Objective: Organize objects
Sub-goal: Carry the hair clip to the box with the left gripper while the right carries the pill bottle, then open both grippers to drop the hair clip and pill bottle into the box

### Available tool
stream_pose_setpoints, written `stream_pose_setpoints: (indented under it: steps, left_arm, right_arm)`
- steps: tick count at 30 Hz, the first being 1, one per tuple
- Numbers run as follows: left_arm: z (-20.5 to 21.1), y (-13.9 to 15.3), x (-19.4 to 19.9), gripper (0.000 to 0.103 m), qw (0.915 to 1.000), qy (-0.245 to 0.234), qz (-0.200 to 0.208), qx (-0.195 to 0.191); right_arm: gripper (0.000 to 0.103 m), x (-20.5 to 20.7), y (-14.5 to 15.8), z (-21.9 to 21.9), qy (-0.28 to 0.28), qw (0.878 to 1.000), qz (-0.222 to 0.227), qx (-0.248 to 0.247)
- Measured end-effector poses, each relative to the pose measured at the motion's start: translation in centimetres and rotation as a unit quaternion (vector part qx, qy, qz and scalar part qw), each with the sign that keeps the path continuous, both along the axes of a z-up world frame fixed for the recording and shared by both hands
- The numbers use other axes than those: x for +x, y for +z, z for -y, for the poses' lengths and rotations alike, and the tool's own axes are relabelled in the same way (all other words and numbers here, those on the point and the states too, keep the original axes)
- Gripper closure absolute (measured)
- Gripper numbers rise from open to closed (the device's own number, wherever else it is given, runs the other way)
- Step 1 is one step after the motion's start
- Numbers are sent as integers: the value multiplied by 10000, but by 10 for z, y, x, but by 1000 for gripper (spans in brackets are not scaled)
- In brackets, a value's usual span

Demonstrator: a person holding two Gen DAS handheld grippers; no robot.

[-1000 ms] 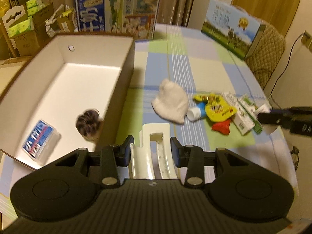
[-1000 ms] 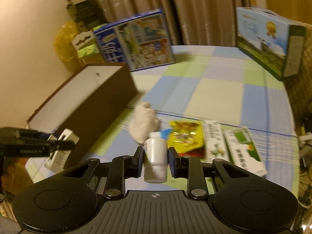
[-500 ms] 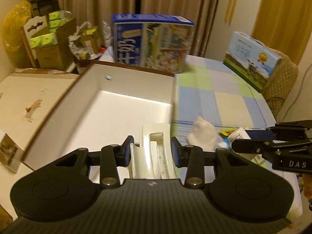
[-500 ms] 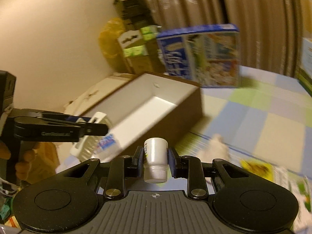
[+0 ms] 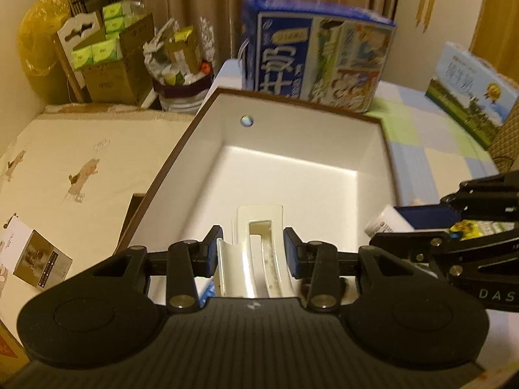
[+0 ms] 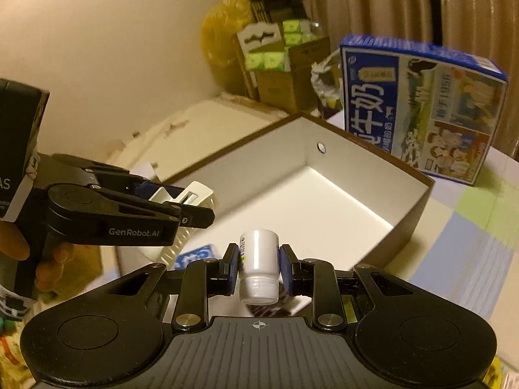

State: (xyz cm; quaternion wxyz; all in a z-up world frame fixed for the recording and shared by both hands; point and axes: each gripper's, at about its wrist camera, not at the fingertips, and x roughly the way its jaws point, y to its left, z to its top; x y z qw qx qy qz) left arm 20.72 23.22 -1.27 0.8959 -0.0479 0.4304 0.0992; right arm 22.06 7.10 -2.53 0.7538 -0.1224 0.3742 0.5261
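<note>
White bottle [image 6: 258,261]; cream clip [image 5: 256,253]; box [image 5: 292,168] white inside, brown rim.

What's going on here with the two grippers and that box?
A person is tidying small items into the open white-lined box. The left gripper holds a cream hair claw clip in its jaws, and the right gripper is clamped on a small white bottle, cap toward the camera. Both hover at the near end of the box, neither item released yet. A blue-labelled packet already lies inside.
</note>
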Motion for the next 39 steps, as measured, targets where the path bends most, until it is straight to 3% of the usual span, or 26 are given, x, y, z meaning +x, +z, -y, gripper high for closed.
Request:
stream_pose_setpoints:
  steps: [9, 18, 31, 39]
  left_arm:
    - [-19, -42, 51, 68, 9989, -201, -368, -199]
    - [-15, -84, 89, 68, 9955, -398, -825, -257]
    - [-19, -95, 101, 68, 9926, -463, -1120, -93]
    - [-30, -85, 99, 52, 9930, -384, -1100, -211]
  right_arm:
    - [79, 30, -34, -39, -31, 9976, 125, -686]
    - [79, 43, -48, -51, -63, 9941, 206, -1067]
    - [79, 54, -57, -59, 21, 9907, 164, -1350]
    - [79, 58, -60, -63, 33, 9890, 150, -1471]
